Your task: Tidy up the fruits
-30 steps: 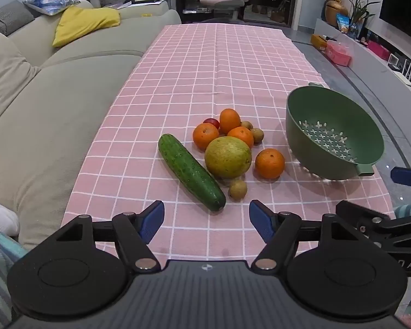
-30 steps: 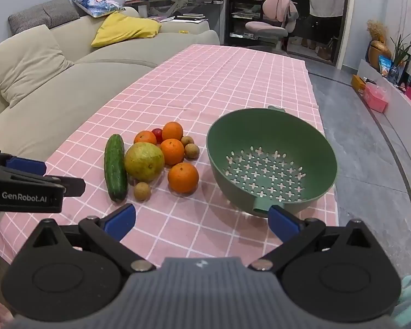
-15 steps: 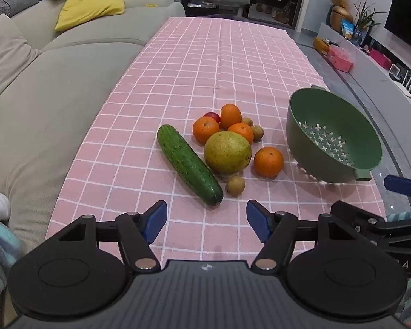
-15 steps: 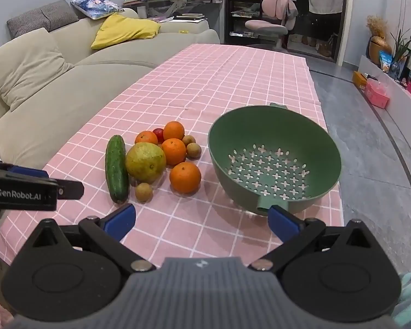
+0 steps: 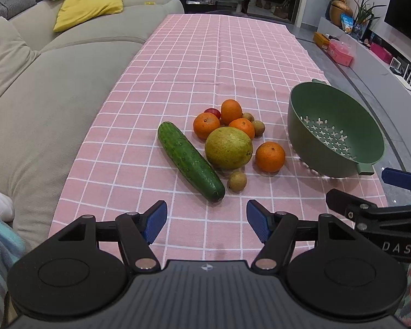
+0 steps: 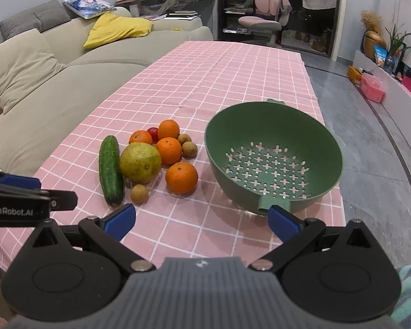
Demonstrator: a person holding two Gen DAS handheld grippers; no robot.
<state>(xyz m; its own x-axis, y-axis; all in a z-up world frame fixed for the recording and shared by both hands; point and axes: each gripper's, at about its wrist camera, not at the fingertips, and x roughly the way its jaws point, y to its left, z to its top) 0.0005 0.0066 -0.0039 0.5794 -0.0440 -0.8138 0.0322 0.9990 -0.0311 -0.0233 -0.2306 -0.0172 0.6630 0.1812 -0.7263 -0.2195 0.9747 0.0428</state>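
A pile of fruit lies on the pink checked tablecloth (image 5: 205, 63): a cucumber (image 5: 190, 161), a large yellow-green fruit (image 5: 228, 148), several oranges with the nearest one (image 5: 270, 156) apart on the right, small brown kiwis (image 5: 236, 181) and a red fruit (image 5: 213, 111). An empty green colander (image 5: 334, 134) stands to the right of the pile. My left gripper (image 5: 207, 220) is open and empty, short of the cucumber's near end. My right gripper (image 6: 201, 219) is open and empty, in front of the colander (image 6: 272, 153) and the nearest orange (image 6: 181, 177).
A beige sofa (image 5: 41, 104) runs along the table's left side with a yellow cushion (image 5: 87, 6). The table's right edge drops to a grey floor (image 6: 370, 148). A pink office chair (image 6: 263, 22) stands beyond the far end.
Both grippers have shifted slightly over the second; the left view has tilted down a little. Both stay open and empty. The fruit and colander have not moved.
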